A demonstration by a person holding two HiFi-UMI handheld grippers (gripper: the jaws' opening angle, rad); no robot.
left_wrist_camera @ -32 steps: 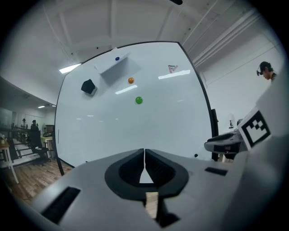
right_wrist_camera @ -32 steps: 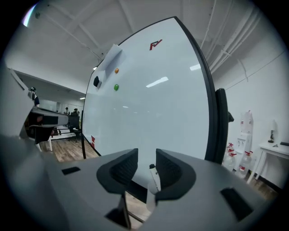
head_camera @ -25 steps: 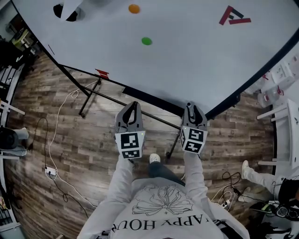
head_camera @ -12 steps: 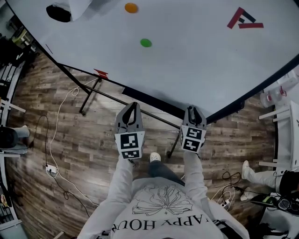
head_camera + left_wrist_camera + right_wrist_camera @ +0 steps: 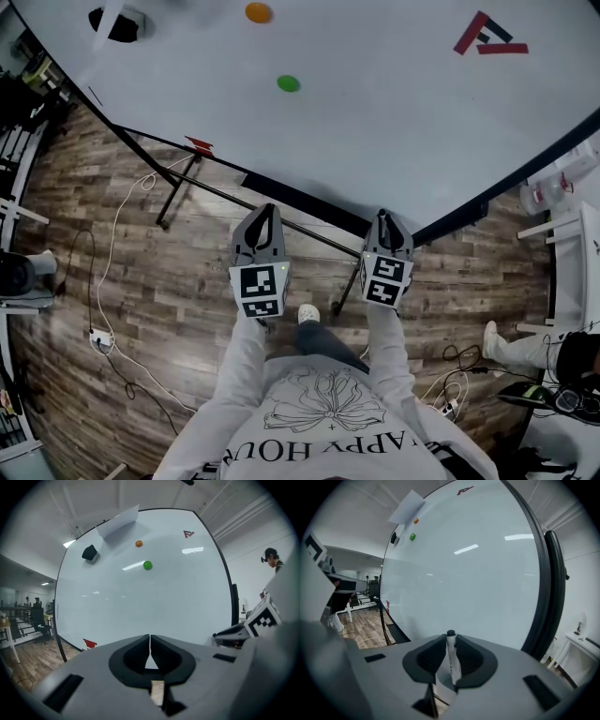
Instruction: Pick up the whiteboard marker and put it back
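In my right tongs (image 5: 450, 637) the whiteboard marker (image 5: 452, 660) stands between the jaws, its dark cap poking just past the tips toward the whiteboard (image 5: 464, 583). The jaws are closing on it, and both pads look pressed against its white barrel, which leans slightly toward the right pad. My left tongs (image 5: 150, 637) are drawn together, tips touching, with nothing between them.

From the head view, both tongs sit side by side near the board's lower edge, left tongs (image 5: 266, 211) and right tongs (image 5: 386, 217) pointing at the whiteboard (image 5: 375, 112). A green dot (image 5: 289, 83) sits far up the board, well apart from the marker.
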